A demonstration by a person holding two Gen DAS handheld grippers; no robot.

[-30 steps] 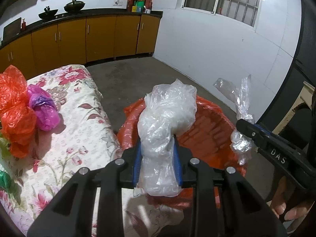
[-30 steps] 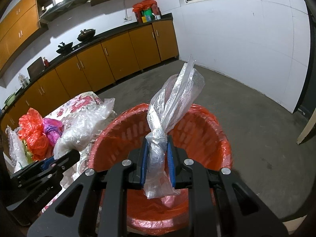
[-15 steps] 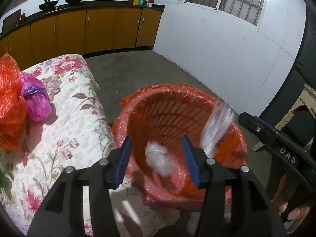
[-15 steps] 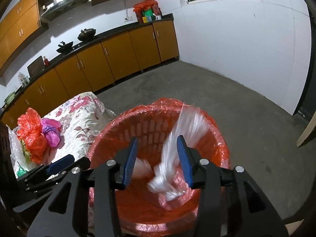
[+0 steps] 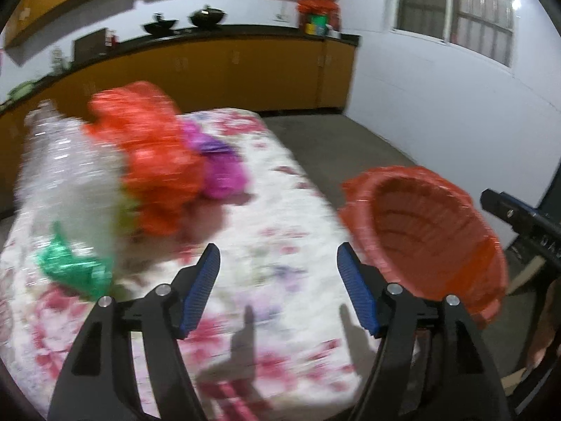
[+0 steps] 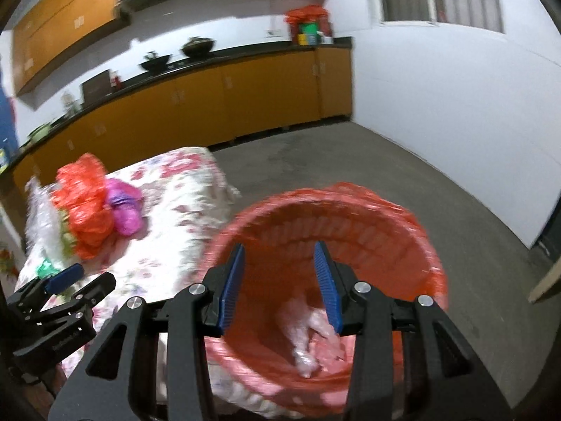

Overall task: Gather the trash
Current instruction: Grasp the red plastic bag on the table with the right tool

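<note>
An orange basket lined with an orange bag [image 5: 434, 231] [image 6: 413, 231] stands beside the floral-covered table [image 5: 280, 210] [image 6: 175, 210]. Clear plastic bags [image 6: 308, 329] lie in its bottom. On the table lies a pile of trash bags: orange [image 5: 154, 154] [image 6: 84, 207], purple [image 5: 221, 168] [image 6: 122, 207], clear [image 5: 66, 175] and green [image 5: 73, 266]. My left gripper [image 5: 278, 270] is open and empty over the table, right of the pile. My right gripper [image 6: 280, 270] is open and empty above the basket. The left gripper [image 6: 63, 280] also shows in the right wrist view.
Orange kitchen cabinets with a black counter [image 6: 210, 66] run along the back wall, with pots and containers on top. A white wall [image 6: 438, 105] is at the right. Bare concrete floor [image 6: 350, 161] lies beyond the basket.
Both grippers opened and dropped their clear plastic bags into the basket. The left gripper then swung left over the table toward the pile; the right stayed over the basket.
</note>
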